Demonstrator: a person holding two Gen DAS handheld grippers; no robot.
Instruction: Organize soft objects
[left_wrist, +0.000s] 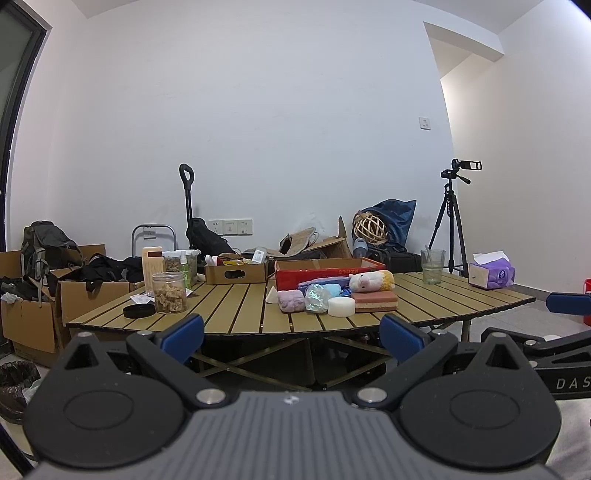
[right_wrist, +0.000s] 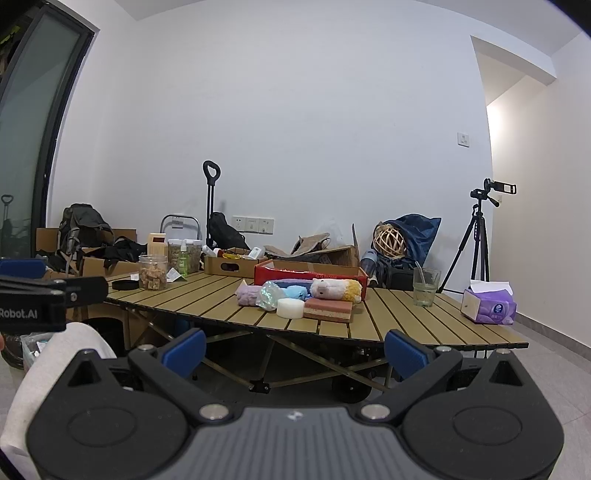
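Left wrist view: left gripper (left_wrist: 291, 334) wide open, nothing between fingers, held short of the slatted table (left_wrist: 229, 306), well apart from the objs. Right gripper (right_wrist: 294, 349) same: jaws spread wide, empty, also off the table's near edge.

Soft objs sit bunched at 12 o'clock from both grippers, mid-table, just in front of the red box (left_wrist: 325, 277): pink sponge block (left_wrist: 373, 301), white round sponge (left_wrist: 341, 306), lilac fluffy cloth (left_wrist: 291, 301), crinkly clear wrap (left_wrist: 316, 298), blue plush (left_wrist: 334, 290), white/yellow plush toy (left_wrist: 371, 281).

Snack jar (left_wrist: 170, 292) at 11 o'clock, glass (left_wrist: 433, 266) and tissue pack (left_wrist: 491, 275) at 1 o'clock.

Progress, judged: nothing sorted yet, all soft items still in a loose pile outside the box. Whole task left; approach + first pick pending.
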